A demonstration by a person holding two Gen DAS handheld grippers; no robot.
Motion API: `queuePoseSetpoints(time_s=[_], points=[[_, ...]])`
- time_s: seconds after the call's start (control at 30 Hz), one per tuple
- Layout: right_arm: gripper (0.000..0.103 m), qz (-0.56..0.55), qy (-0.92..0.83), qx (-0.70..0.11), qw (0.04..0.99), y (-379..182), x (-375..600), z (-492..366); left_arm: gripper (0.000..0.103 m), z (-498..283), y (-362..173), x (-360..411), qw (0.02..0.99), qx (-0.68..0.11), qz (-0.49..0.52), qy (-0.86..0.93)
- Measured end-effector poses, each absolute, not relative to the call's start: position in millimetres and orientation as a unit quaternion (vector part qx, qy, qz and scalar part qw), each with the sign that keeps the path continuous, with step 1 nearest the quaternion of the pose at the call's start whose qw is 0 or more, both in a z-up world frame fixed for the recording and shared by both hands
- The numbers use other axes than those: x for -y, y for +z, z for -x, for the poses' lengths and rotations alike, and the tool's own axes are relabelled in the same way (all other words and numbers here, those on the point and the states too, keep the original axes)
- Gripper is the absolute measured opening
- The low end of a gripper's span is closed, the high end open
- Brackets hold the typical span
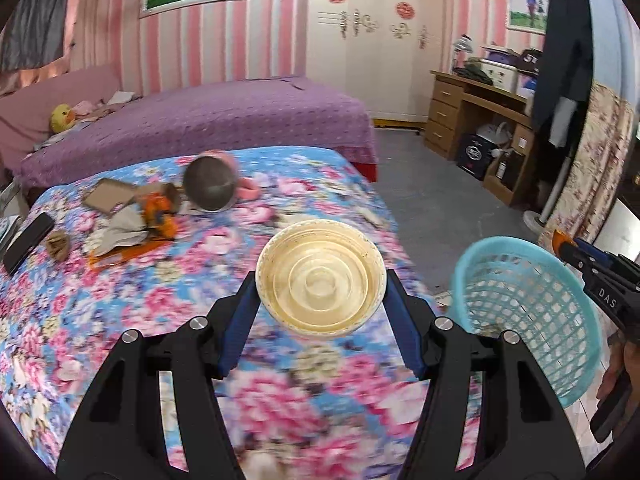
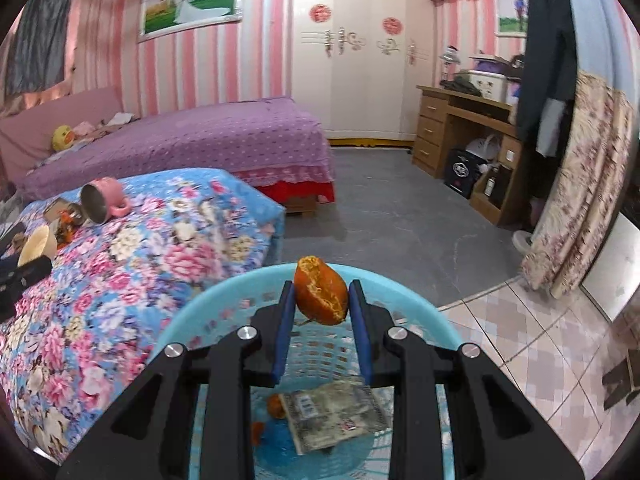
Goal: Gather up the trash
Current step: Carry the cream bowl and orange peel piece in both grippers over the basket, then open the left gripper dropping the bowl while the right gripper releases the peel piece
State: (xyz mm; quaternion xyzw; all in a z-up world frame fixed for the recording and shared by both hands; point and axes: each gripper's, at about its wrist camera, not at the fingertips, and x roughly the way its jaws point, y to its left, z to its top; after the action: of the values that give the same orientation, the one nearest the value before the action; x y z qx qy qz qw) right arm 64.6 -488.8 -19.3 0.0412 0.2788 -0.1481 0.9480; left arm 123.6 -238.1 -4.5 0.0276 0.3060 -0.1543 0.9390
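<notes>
My left gripper [image 1: 321, 280] is shut on a cream paper bowl [image 1: 320, 276], held over the flowered bedspread [image 1: 120, 300] with its mouth facing the camera. The right gripper [image 2: 321, 296] is shut on a piece of orange peel [image 2: 320, 295] and hangs over the light blue mesh basket [image 2: 224, 304]. In the basket lie a crumpled wrapper [image 2: 336, 416] and bits of peel [image 2: 276, 406]. The left wrist view shows the same basket [image 1: 524, 308] to the right of the bowl, with the right gripper's orange-tipped fingers [image 1: 560, 242] at its far rim. More trash [image 1: 132, 216] lies on the bedspread at the left.
A pink metal cup [image 1: 212, 184] lies tipped on the bedspread beside cardboard [image 1: 108, 196] and a dark phone [image 1: 28, 240]. Behind stands a purple bed [image 1: 240, 120]. A wooden desk [image 1: 480, 120], a hanging dark coat [image 1: 564, 52] and a flowered mattress [image 1: 600, 168] fill the right side.
</notes>
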Motion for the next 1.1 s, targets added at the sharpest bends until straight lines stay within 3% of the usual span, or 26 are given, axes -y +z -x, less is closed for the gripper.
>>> queuePoseSetpoints(time_s=[0.9,1.0,1.1], points=[[0.028,-0.084,-0.197,-0.288,0.933,-49,557,-36,0.061,-104,-39,394,0.903,-0.315,-0.082,-0.280],[0.028,-0.081,-0.190,-0.292,0.934,-50,554,-38,0.075,-108,-38,388,0.905,-0.320,-0.073,-0.272],[0.028,-0.079,-0.187,-0.293,0.934,-50,552,-39,0.083,-110,-34,376,0.911,-0.312,-0.066,-0.261]])
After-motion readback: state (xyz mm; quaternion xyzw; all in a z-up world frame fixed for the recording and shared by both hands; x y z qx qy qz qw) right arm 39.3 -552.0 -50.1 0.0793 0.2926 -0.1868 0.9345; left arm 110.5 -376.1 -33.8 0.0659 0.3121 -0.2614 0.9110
